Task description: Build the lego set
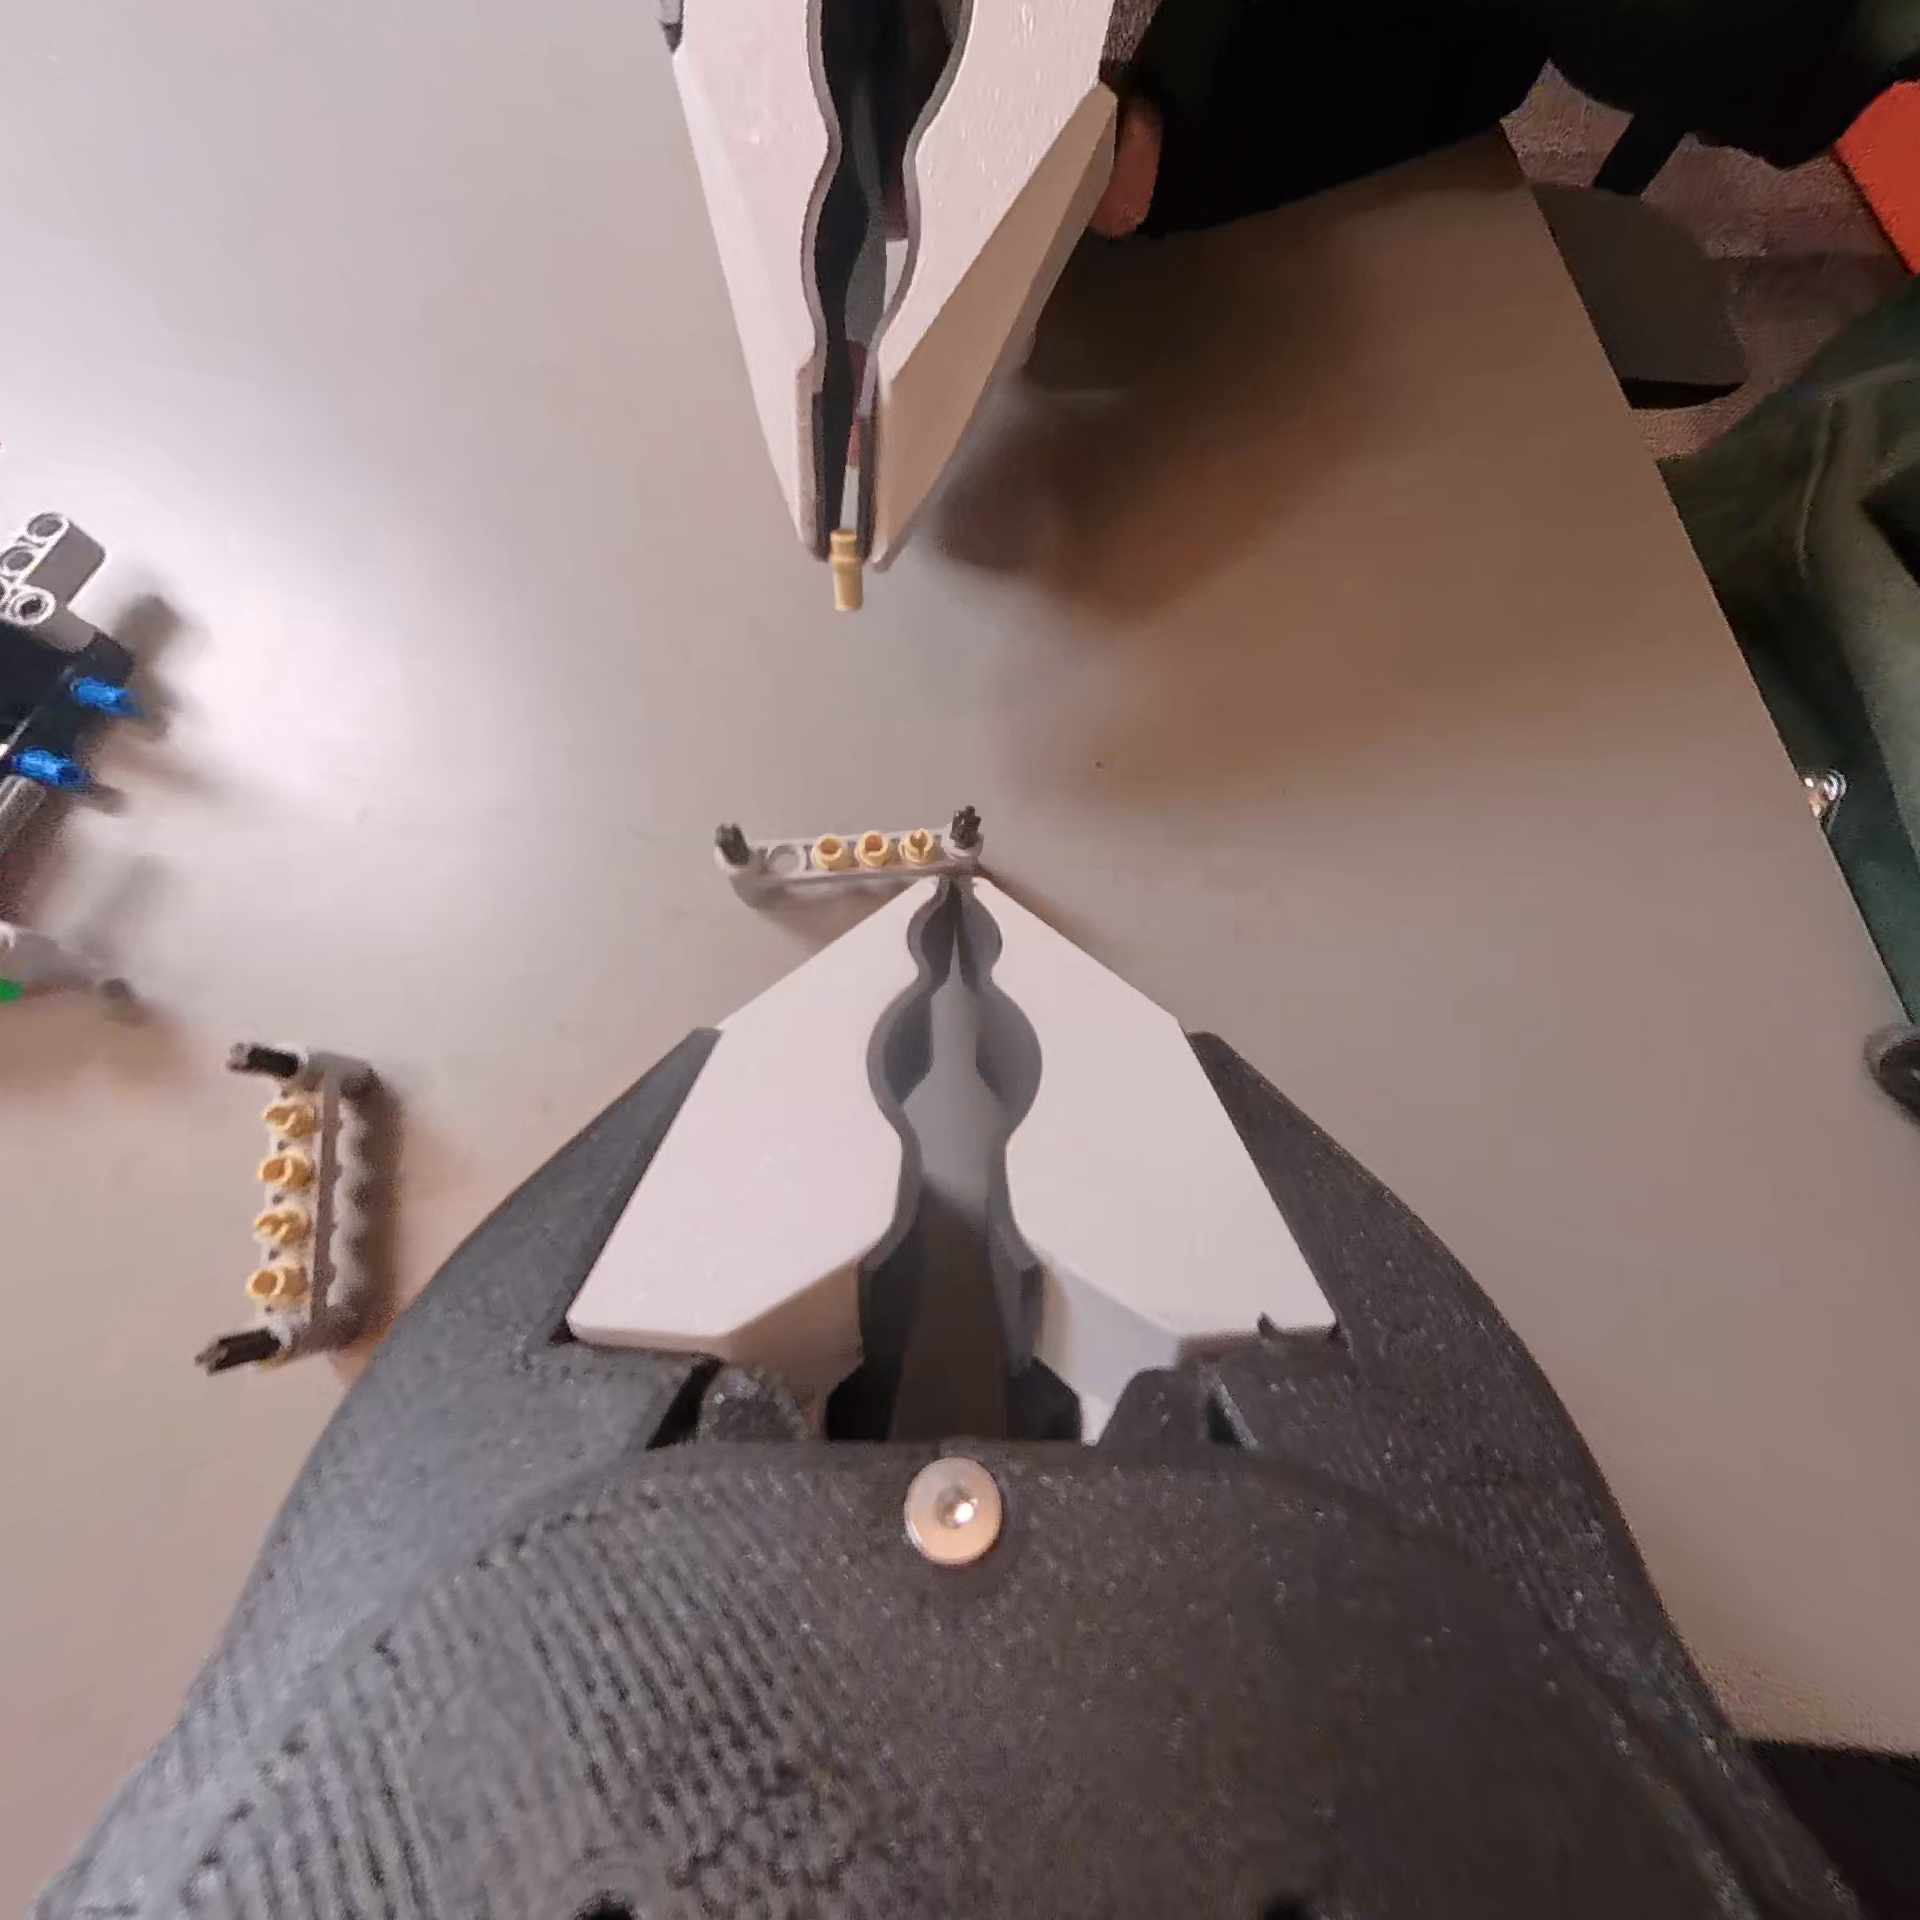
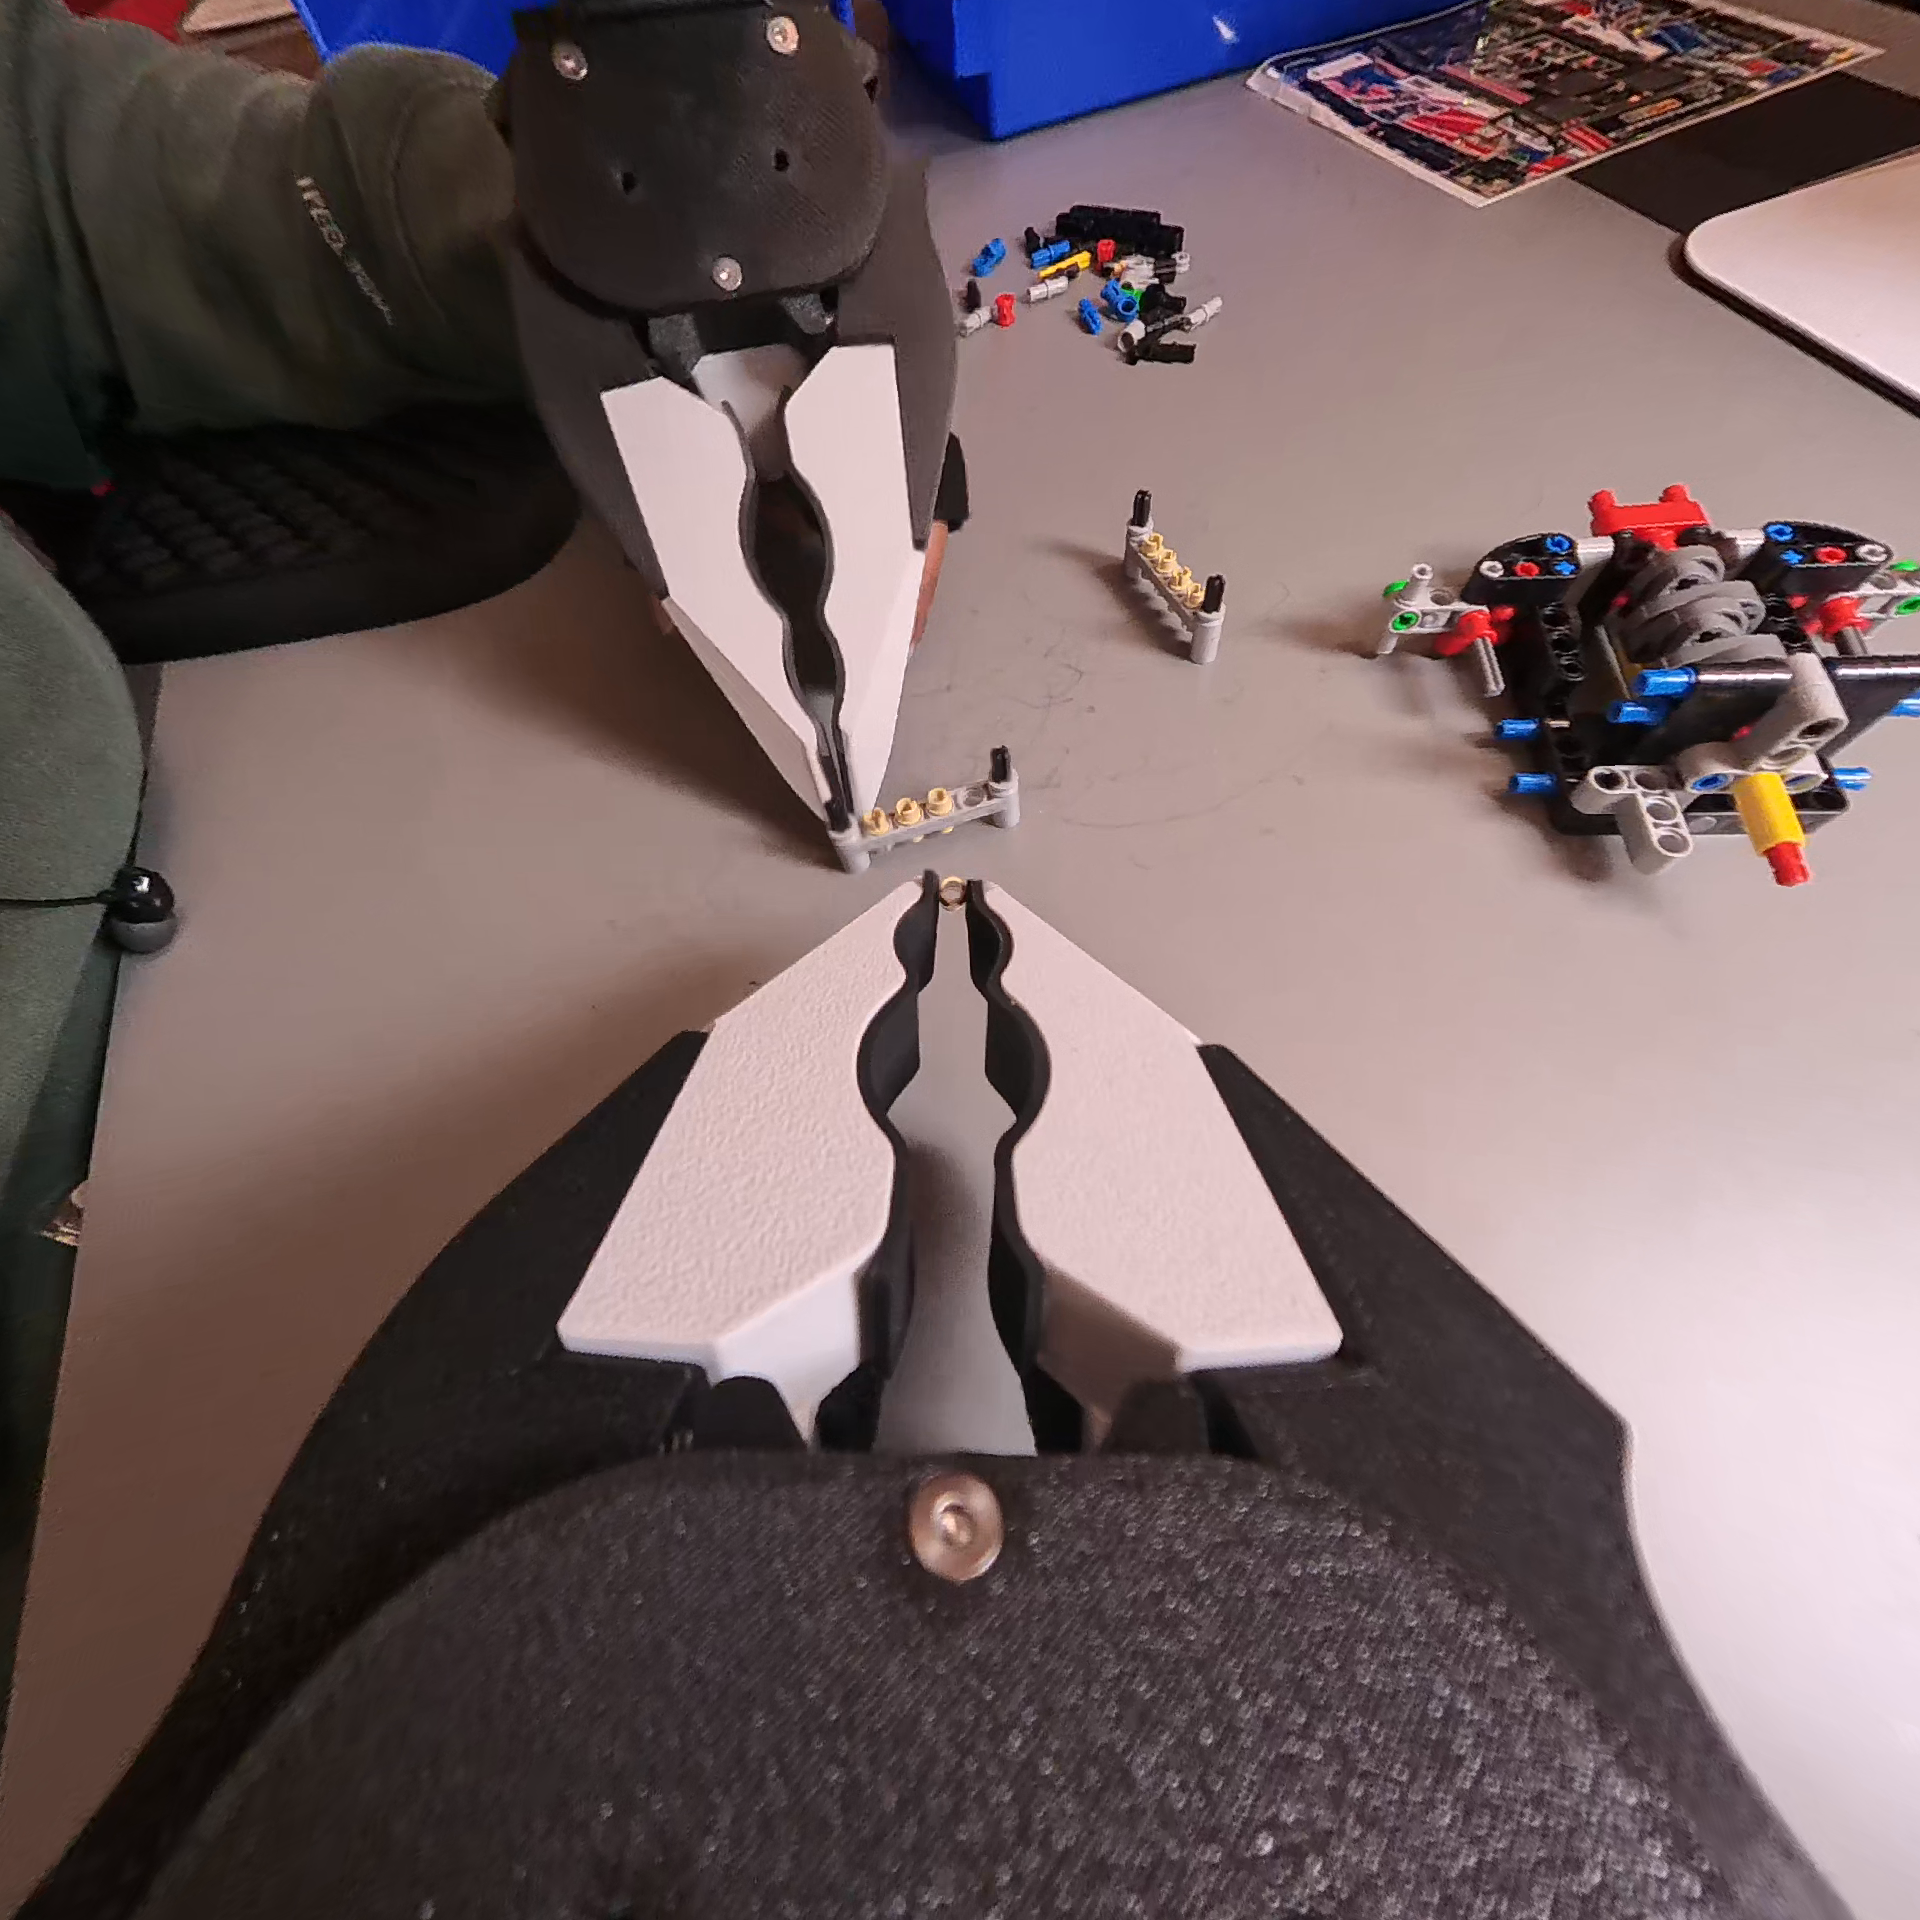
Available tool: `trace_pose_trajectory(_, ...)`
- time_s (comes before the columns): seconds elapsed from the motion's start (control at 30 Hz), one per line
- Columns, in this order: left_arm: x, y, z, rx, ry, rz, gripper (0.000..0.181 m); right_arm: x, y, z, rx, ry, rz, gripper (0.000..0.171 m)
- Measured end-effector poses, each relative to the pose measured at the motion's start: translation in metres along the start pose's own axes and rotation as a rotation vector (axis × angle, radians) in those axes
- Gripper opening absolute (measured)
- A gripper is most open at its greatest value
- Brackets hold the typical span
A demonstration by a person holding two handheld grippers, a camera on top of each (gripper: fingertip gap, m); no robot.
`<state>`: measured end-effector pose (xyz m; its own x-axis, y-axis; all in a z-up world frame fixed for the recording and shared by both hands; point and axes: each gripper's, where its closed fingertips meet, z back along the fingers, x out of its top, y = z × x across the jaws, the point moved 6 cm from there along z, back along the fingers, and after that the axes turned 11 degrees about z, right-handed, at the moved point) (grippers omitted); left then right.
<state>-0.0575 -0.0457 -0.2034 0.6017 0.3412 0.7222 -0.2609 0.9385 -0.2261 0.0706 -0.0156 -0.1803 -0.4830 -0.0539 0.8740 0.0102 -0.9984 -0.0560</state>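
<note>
A grey beam [image 1: 800,862] lies on the table with three tan pins in it, one empty hole and a black pin at each end. My left gripper [image 1: 958,896] is shut on the black pin at the beam's right end. It also shows in the right wrist view [image 2: 837,816], pinching that end of the beam [image 2: 971,816]. My right gripper [image 2: 951,891] is shut on a tan pin [image 2: 951,894] just in front of the beam. In the left wrist view it [image 1: 844,545] hovers above and beyond the beam with the tan pin [image 1: 847,580] sticking out of its tips.
A second grey beam [image 2: 1174,582] with several tan pins lies apart, also seen at the left [image 1: 301,1205]. A part-built black and grey model [image 2: 1683,686] sits at the right. A pile of loose pieces [image 2: 1101,281], an instruction booklet [image 2: 1538,94] and a blue bin [image 2: 1091,62] are farther back. About 6 cm separates my left fingertips from my right.
</note>
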Motion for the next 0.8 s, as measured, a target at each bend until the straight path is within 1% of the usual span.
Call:
trace_pose_trajectory(0.1,0.008,0.000,-0.012,0.050,-0.003,0.013,0.000,0.001,-0.004,0.001,-0.012,-0.010,-0.010,0.004)
trace_pose_trajectory(0.2,0.015,0.000,-0.019,0.080,-0.014,0.012,0.011,0.000,-0.007,0.003,-0.034,-0.013,-0.017,0.004)
trace_pose_trajectory(0.27,0.017,0.000,-0.014,0.068,-0.022,-0.005,0.012,0.000,-0.008,0.005,-0.045,-0.017,-0.022,0.004)
trace_pose_trajectory(0.37,0.020,0.009,0.010,0.047,-0.096,0.017,0.012,0.000,-0.010,0.009,-0.055,-0.036,-0.032,0.004)
trace_pose_trajectory(0.43,0.018,0.021,0.020,0.063,-0.126,0.039,0.021,0.001,-0.010,0.009,-0.049,-0.047,-0.038,0.004)
trace_pose_trajectory(0.5,0.014,0.032,0.018,0.093,-0.118,0.036,0.035,0.003,-0.010,0.008,-0.034,-0.058,-0.040,0.004)
trace_pose_trajectory(0.53,0.013,0.034,0.013,0.093,-0.106,0.033,0.038,0.005,-0.008,0.007,-0.022,-0.067,-0.039,0.004)
trace_pose_trajectory(0.6,0.012,0.031,0.005,0.074,-0.080,0.016,0.033,0.009,-0.005,0.006,-0.001,-0.100,-0.029,0.004)
trace_pose_trajectory(0.73,0.011,0.022,0.000,0.096,-0.050,-0.025,0.009,0.014,-0.001,0.007,0.018,-0.156,-0.020,0.004)
trace_pose_trajectory(0.8,0.010,0.016,0.002,0.066,-0.056,0.000,0.009,0.018,0.000,0.008,0.033,-0.197,-0.025,0.004)
